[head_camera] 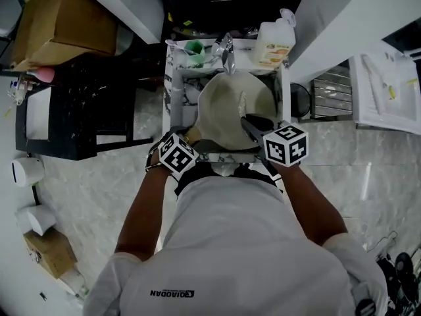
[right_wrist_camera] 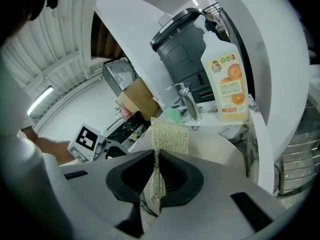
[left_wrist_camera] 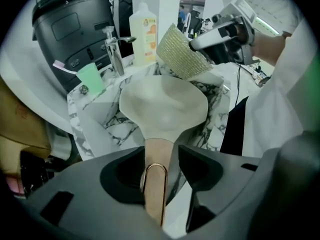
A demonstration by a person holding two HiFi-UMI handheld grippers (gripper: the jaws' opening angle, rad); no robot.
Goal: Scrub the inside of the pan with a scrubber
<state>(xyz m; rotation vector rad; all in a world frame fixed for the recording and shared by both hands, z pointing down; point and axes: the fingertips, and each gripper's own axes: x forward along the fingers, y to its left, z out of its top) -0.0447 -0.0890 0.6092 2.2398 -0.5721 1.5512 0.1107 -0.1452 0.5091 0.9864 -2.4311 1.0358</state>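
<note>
Marble sink (head_camera: 176, 91) under me, faucet (head_camera: 227, 51) at 12 o'clock and soap bottle (head_camera: 275, 41) at about 1. Cream pan (head_camera: 233, 107) sits in the basin, handle (left_wrist_camera: 156, 184) pointing back at me, roughly 7 o'clock.

My left claw (left_wrist_camera: 163, 156) is wide open w/ the handle between the jaws, gap on the right side, so nothing's actually clamped. Right claw (right_wrist_camera: 156, 159) is pinched shut on the gold mesh scrubber (right_wrist_camera: 170, 134), held up over the pan's rim at approx 4 o'clock, and afaict it's off the inside surface.

Progress imo: basically zero scrubbing to show. No suds or water that I can see, pan looks dry. Left to do: clamp the handle, drop the scrubber in, work round the inside.
</note>
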